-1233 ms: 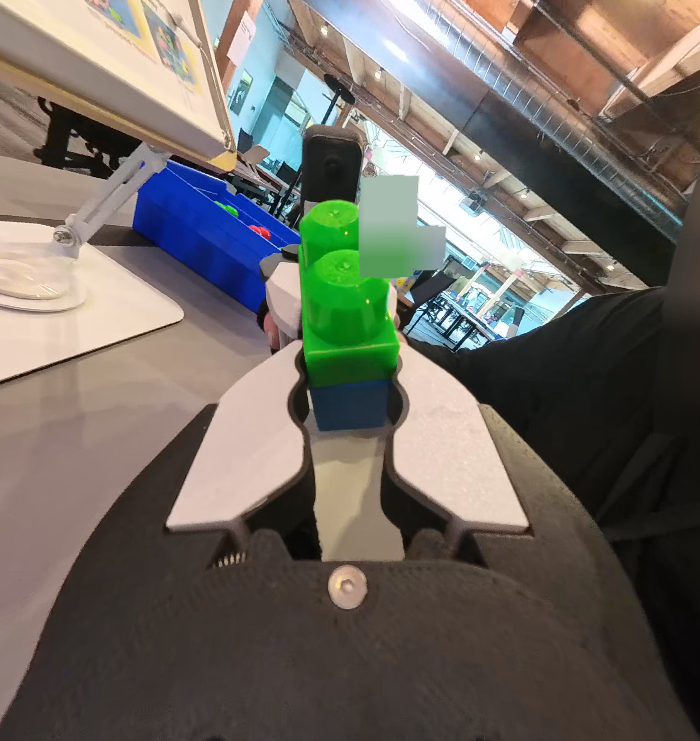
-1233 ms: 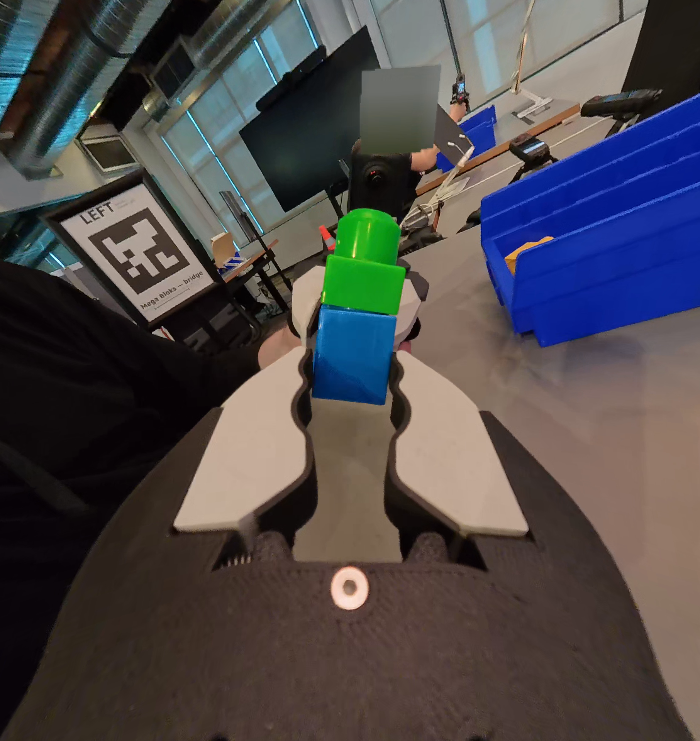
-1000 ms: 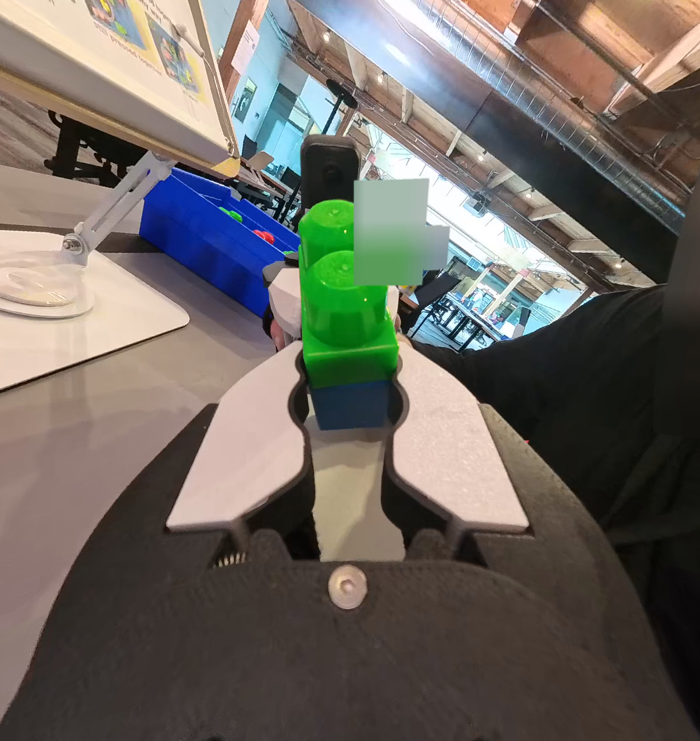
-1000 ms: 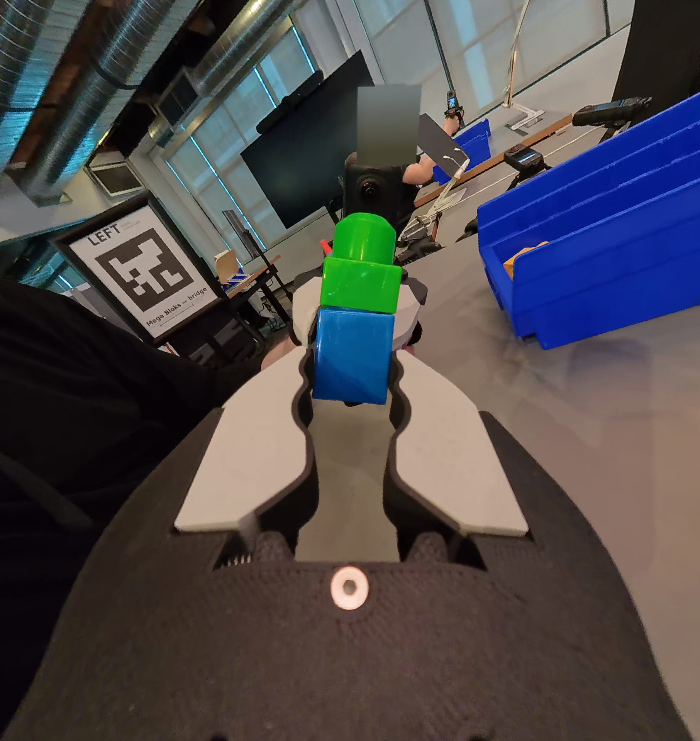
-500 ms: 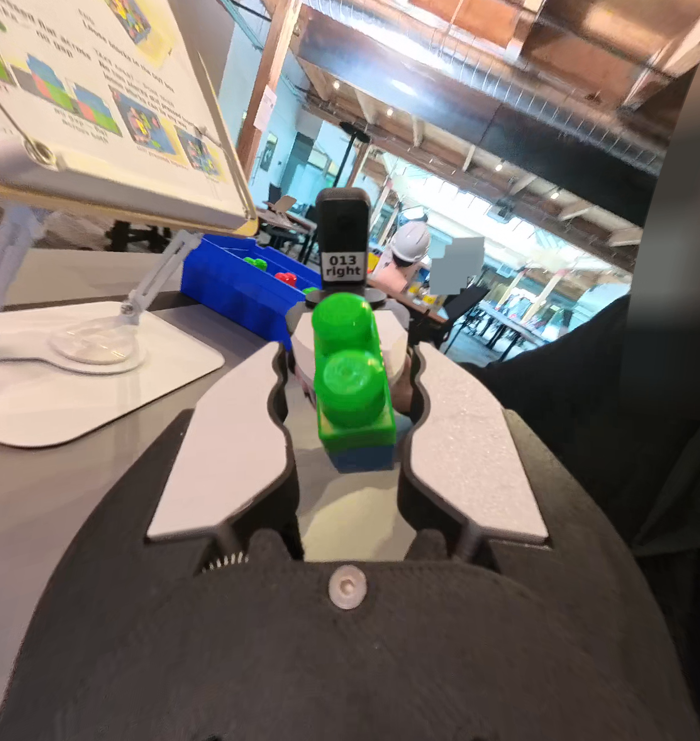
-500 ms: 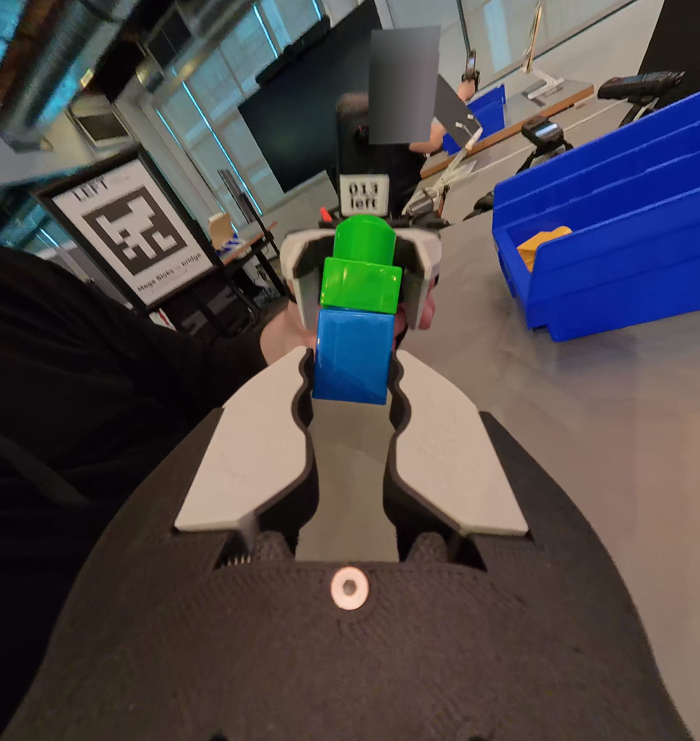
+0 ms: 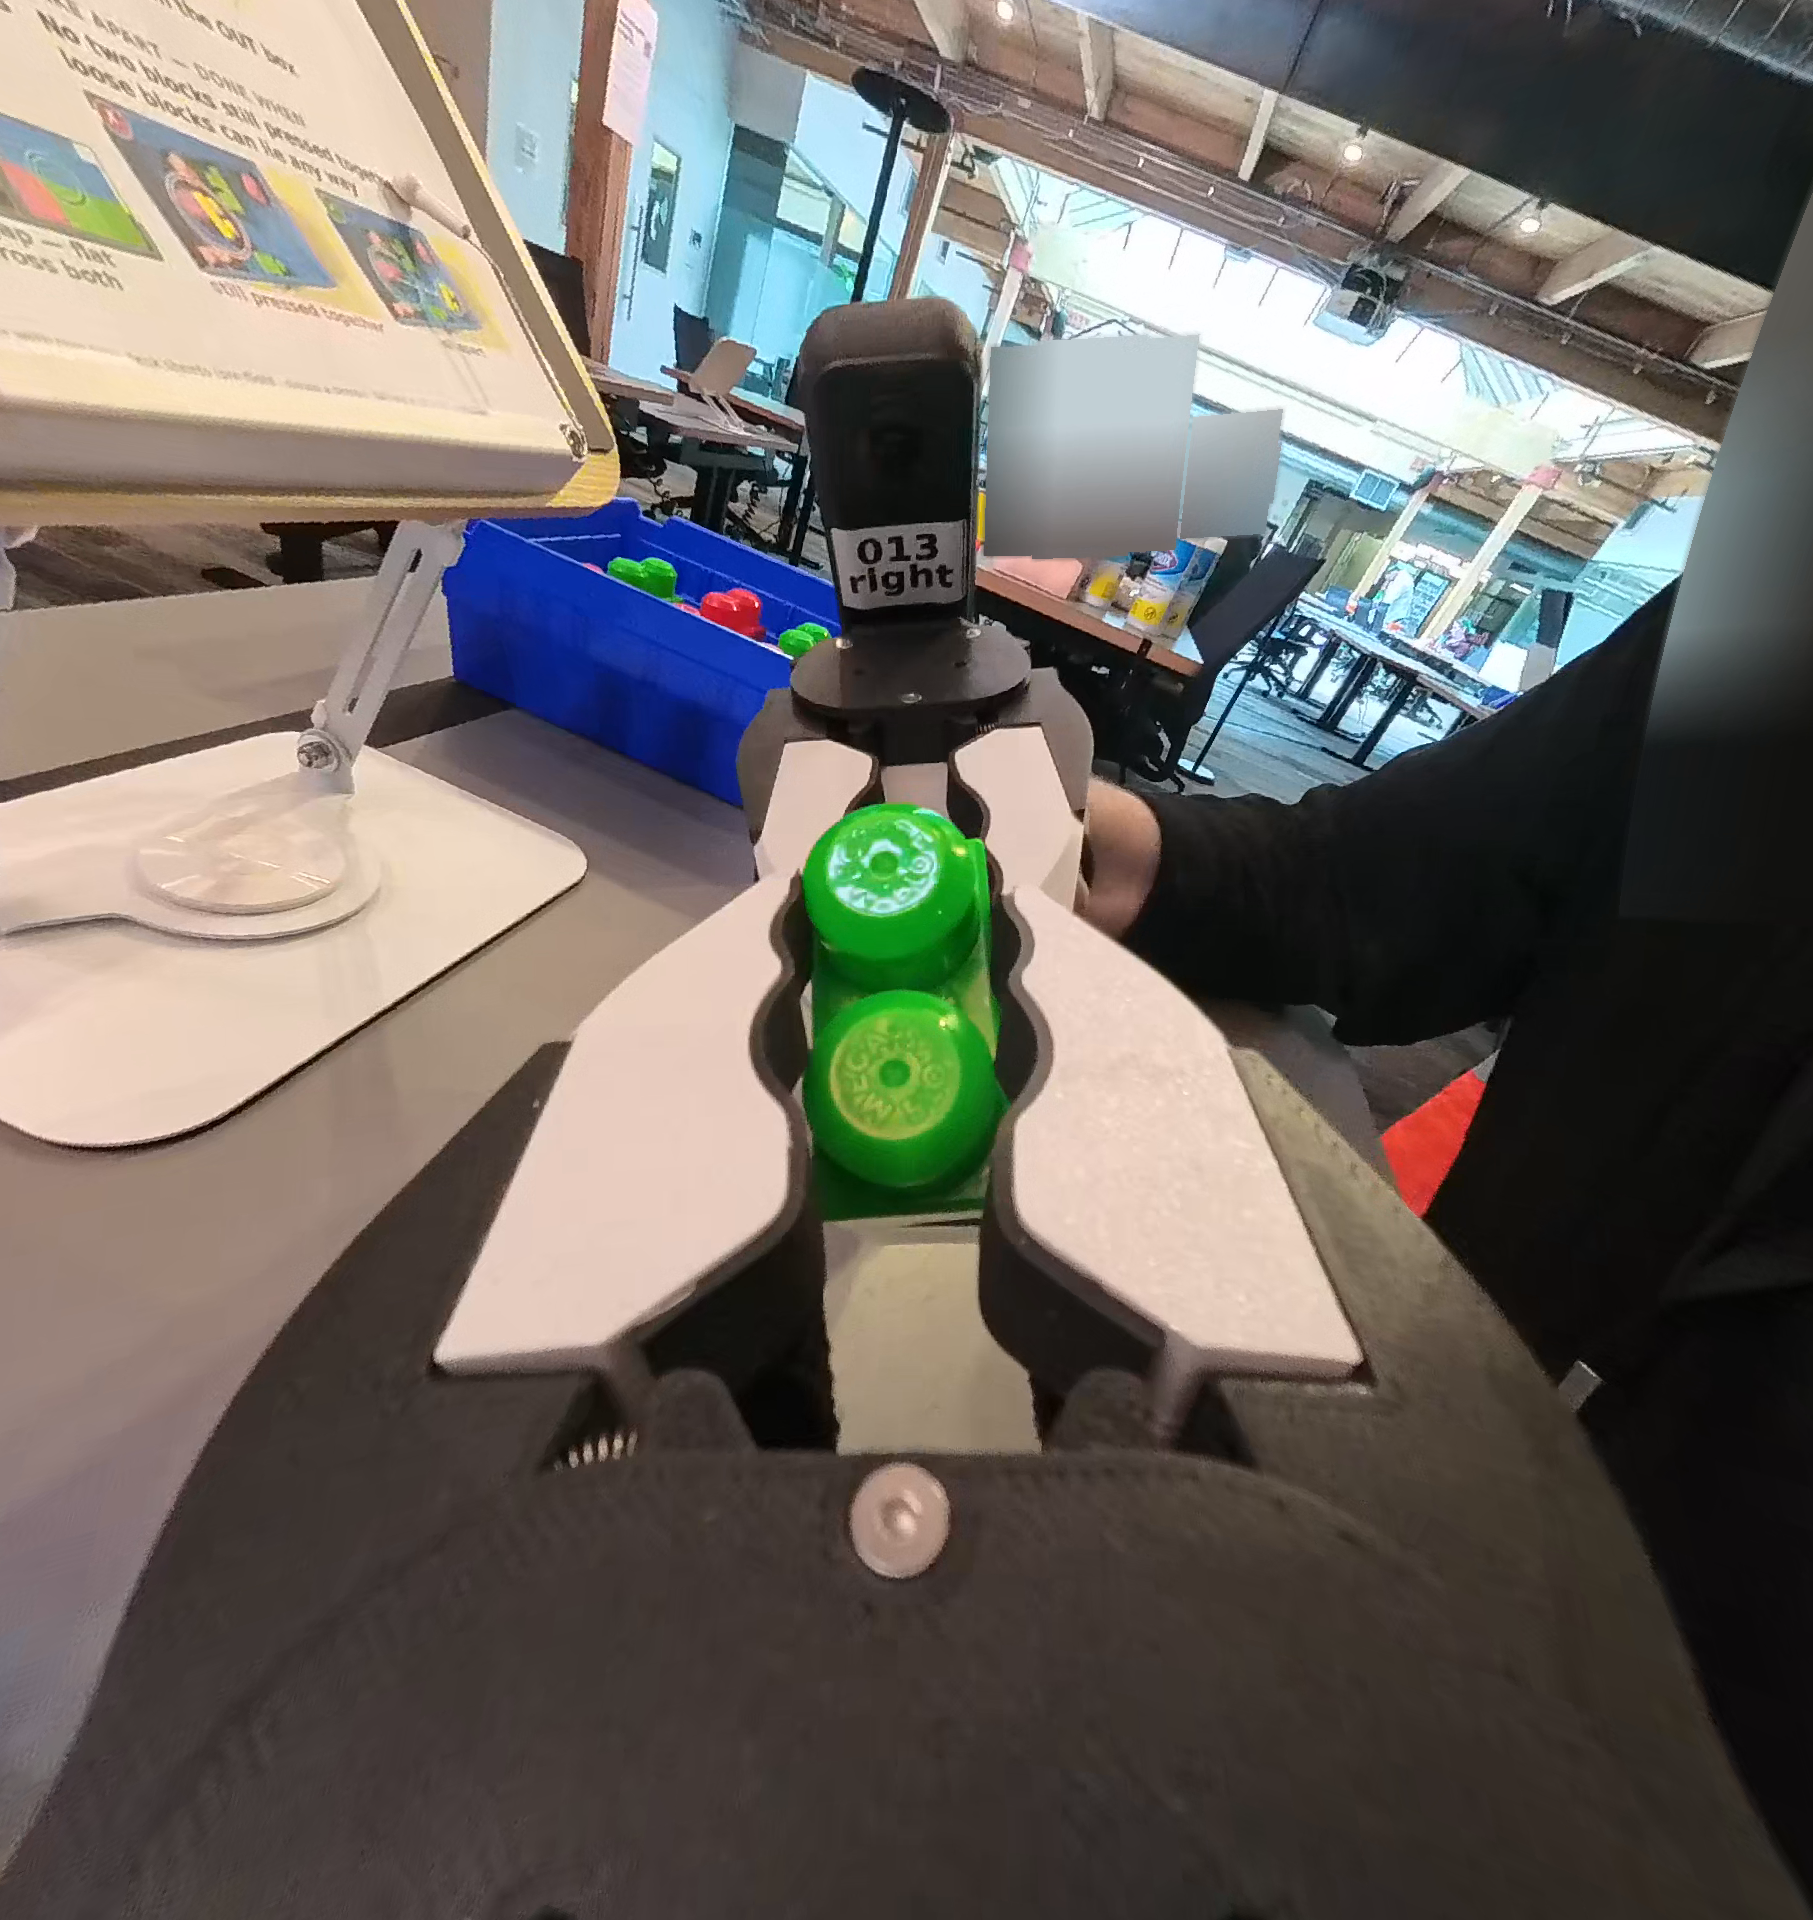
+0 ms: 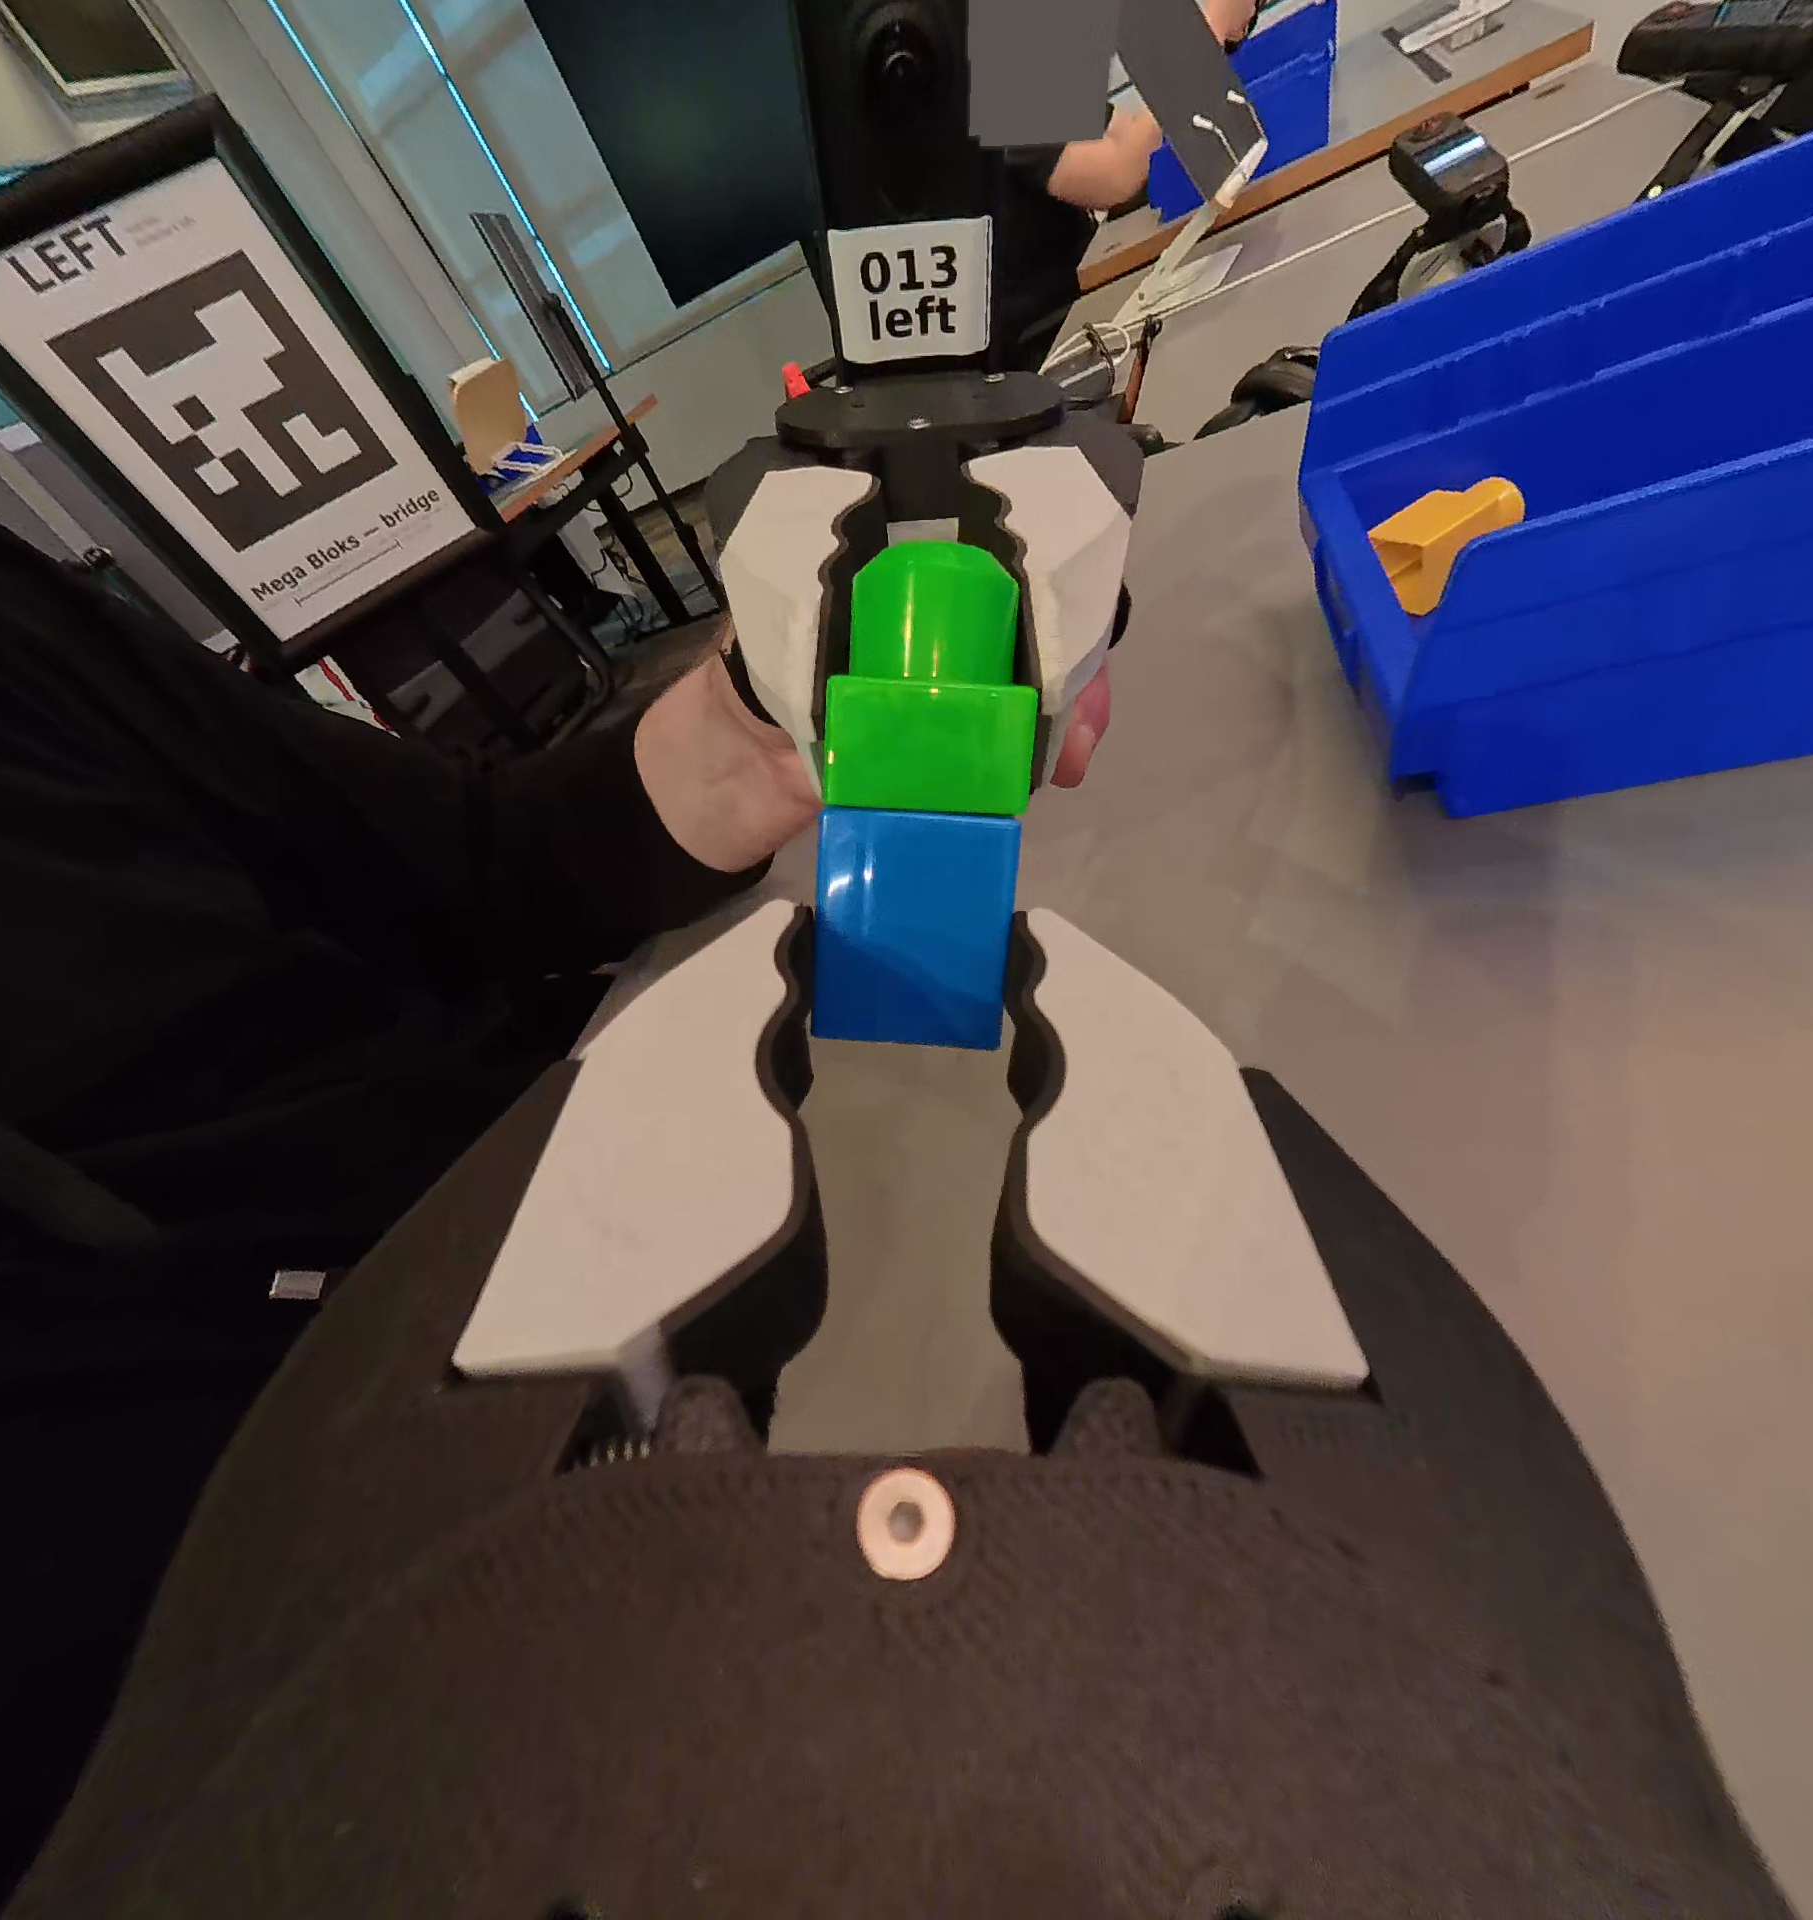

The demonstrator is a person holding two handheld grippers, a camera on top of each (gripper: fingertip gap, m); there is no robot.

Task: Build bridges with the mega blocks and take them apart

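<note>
The left gripper was closed on a bright green two-stud plastic block, its white fingers pressing both sides, studs pointing at the camera. The right gripper clamped a glossy blue plastic block joined end to end with the green one, both held in the air above the grey tabletop. The two grippers faced each other, each in a hand with a black sleeve. Farther off stood a blue plastic bin holding loose green and red blocks, beside a white stand carrying an instruction sheet. Another blue bin held a yellow block.
</note>
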